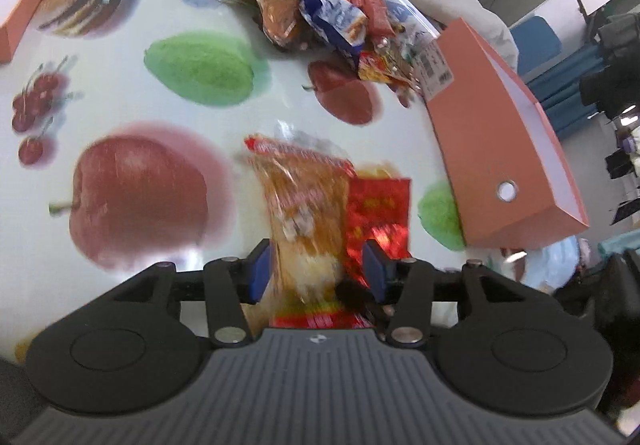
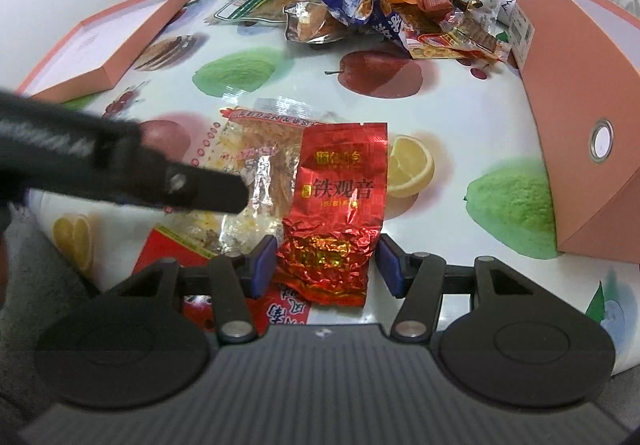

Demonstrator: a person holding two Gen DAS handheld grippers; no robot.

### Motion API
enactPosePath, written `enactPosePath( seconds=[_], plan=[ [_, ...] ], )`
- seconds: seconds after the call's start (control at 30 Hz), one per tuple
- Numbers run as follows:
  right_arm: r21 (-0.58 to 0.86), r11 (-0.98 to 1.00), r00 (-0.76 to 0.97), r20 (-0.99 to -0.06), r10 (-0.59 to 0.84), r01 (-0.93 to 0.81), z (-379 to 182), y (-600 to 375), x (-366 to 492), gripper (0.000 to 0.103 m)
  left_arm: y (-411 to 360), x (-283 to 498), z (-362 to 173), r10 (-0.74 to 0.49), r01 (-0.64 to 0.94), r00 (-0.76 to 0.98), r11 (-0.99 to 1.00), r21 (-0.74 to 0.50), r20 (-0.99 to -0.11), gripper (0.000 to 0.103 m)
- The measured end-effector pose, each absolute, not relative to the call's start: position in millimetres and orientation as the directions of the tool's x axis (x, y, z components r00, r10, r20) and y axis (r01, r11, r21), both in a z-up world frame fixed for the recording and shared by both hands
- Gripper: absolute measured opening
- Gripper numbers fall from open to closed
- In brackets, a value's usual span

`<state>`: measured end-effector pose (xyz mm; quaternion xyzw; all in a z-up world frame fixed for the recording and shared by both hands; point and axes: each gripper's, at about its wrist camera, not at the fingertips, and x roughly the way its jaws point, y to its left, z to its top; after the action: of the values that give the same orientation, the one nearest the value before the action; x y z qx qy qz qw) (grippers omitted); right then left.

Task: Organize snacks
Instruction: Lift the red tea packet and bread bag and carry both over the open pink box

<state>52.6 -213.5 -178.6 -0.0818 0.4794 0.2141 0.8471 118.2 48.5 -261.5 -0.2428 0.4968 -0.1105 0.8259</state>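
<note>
Both grippers hang over the near part of the fruit-print tabletop. The left gripper has its jaws apart astride a clear orange snack packet, the pads not visibly pressing it. The right gripper also stands open, its pads either side of the crinkled lower end of a red foil tea packet lying just right of the orange one. A heap of mixed snacks sits at the far edge, an orange box to the right.

Bright, motion-blurred, fisheye-warped edges
</note>
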Motion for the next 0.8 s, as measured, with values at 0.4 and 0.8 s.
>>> enactPosePath(
  seconds=[0.4,0.8],
  plan=[
    [0.083,0.893,0.443,-0.845,0.298,-0.442,-180.8,-216.5,53.6,0.057,50.8,160.5,-277.2,-0.454,-0.054,0.482,0.838,-0.543,-0.749,0.053],
    [0.081,0.933,0.493,-0.831,0.258,-0.352,-176.7,-225.8,58.0,0.057,24.7,172.4,-274.1,-0.324,0.012,0.492,0.93,-0.366,-0.808,0.03]
  ],
)
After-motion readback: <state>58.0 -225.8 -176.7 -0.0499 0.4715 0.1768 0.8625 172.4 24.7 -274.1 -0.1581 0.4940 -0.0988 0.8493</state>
